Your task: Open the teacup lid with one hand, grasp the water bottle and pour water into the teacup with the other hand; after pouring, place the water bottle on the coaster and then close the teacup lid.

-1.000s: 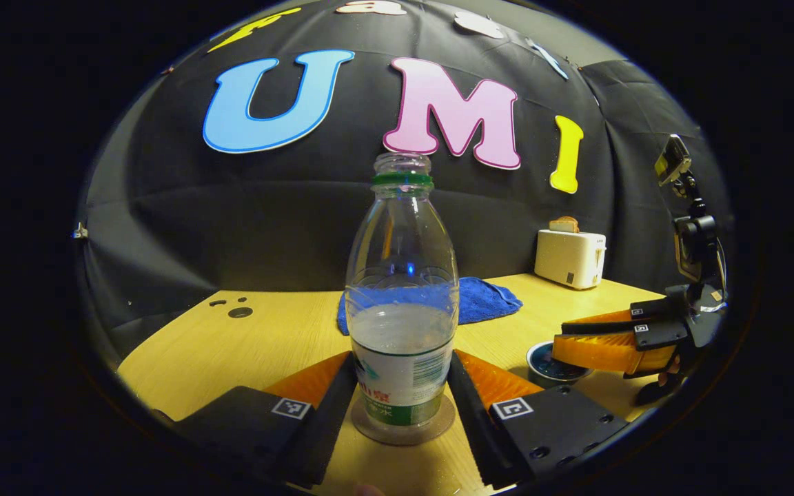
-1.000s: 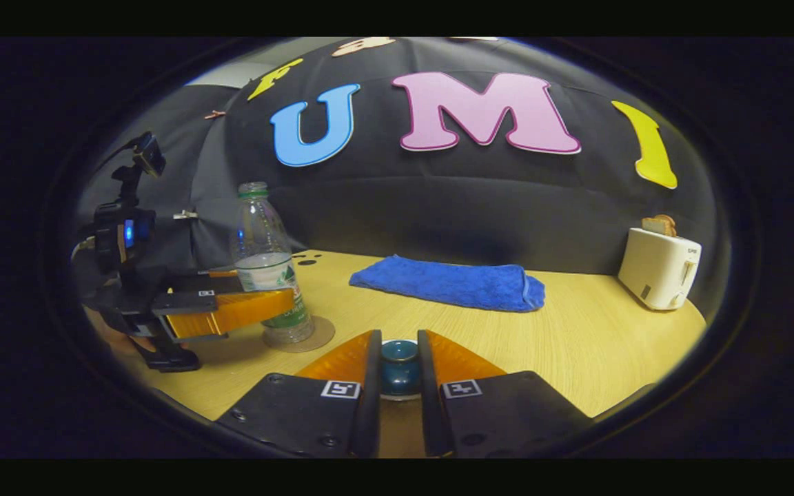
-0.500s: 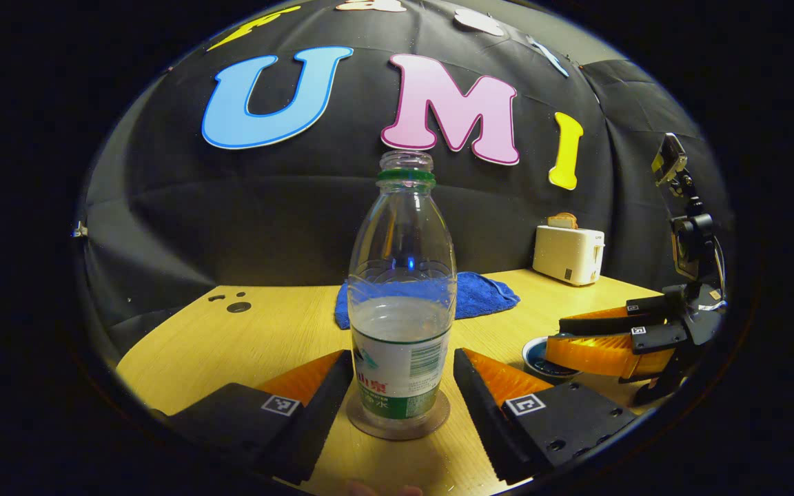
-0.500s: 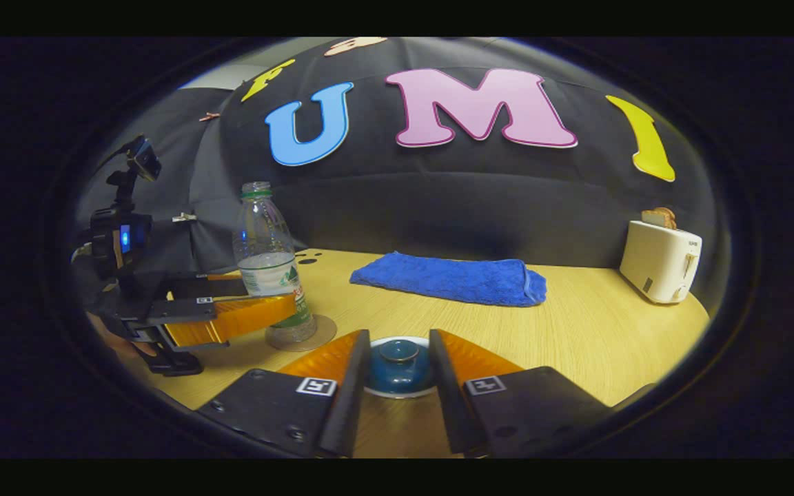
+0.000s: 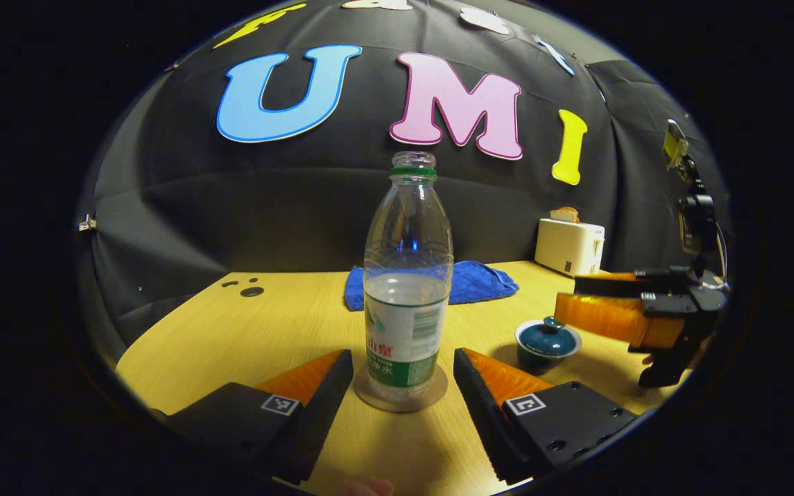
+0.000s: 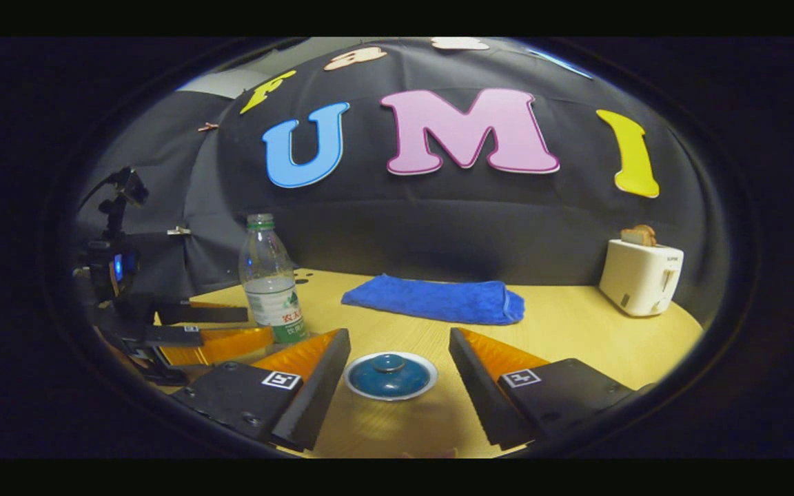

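My left hand-held gripper (image 5: pixel 404 386) stands open around the bottle (image 5: pixel 407 275), upright on its coaster (image 5: pixel 400 398); thin, slick plastic, about half full, best taken at the label. My right hand-held gripper (image 6: pixel 397 375) gapes open before the lidded teacup (image 6: pixel 389 375) on the counter (image 6: pixel 576 331). Its ceramic lid looks fragile; I'd pinch the knob.

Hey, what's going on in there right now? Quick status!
Left gripper open, bottle upright on coaster. Right gripper open, lid on teacup. Nothing in the way.
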Available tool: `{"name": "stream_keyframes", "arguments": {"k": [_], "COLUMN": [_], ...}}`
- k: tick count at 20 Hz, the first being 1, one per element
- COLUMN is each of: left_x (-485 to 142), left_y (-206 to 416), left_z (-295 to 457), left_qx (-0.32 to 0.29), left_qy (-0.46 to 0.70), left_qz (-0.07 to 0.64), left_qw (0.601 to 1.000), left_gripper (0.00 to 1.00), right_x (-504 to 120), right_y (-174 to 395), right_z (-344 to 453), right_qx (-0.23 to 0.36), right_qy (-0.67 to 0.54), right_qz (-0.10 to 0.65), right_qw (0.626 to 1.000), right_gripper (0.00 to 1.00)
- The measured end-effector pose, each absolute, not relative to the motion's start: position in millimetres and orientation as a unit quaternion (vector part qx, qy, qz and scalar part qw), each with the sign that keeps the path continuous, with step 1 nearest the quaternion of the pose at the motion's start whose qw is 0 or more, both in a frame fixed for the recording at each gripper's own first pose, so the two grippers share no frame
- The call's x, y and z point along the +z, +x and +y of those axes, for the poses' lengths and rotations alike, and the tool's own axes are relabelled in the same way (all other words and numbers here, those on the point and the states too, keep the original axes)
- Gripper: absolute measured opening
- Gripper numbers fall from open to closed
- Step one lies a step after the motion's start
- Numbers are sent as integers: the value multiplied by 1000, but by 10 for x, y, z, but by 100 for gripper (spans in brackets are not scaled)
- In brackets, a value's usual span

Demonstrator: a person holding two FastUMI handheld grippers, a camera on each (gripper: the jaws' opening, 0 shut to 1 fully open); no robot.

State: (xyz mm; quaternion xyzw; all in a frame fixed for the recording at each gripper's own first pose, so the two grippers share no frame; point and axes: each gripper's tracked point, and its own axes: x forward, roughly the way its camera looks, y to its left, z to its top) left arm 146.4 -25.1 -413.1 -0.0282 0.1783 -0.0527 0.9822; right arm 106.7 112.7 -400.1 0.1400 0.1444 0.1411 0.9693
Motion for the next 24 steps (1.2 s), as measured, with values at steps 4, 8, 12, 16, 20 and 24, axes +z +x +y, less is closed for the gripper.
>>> {"name": "stream_keyframes", "arguments": {"k": [4, 8, 12, 16, 20, 24], "left_x": [-3673, -2853, -2068, -1493, -1198, -1020], "left_y": [1081, 751, 542, 347, 173, 44], "left_z": [-310, -385, -402, -333, -250, -269], "left_qx": [-43, -21, -9, -5, 2, -1], "left_qy": [-28, -61, -75, -64, -40, -58], "left_qz": [163, 148, 129, 124, 127, 122], "left_qw": [985, 987, 989, 990, 991, 991], "left_gripper": [93, 92, 92, 93, 93, 92], "right_x": [-3483, -2712, -1959, -1320, -937, -722], "right_y": [883, 626, 415, 226, 28, -125], "right_z": [856, 609, 389, 320, 305, 186], "right_qx": [118, 100, 89, 96, 105, 91], "right_qy": [132, 138, 128, 136, 140, 123], "right_qz": [118, 109, 104, 97, 83, 70], "right_qw": [977, 979, 982, 981, 981, 986], "right_gripper": [87, 92, 92, 91, 91, 91]}}
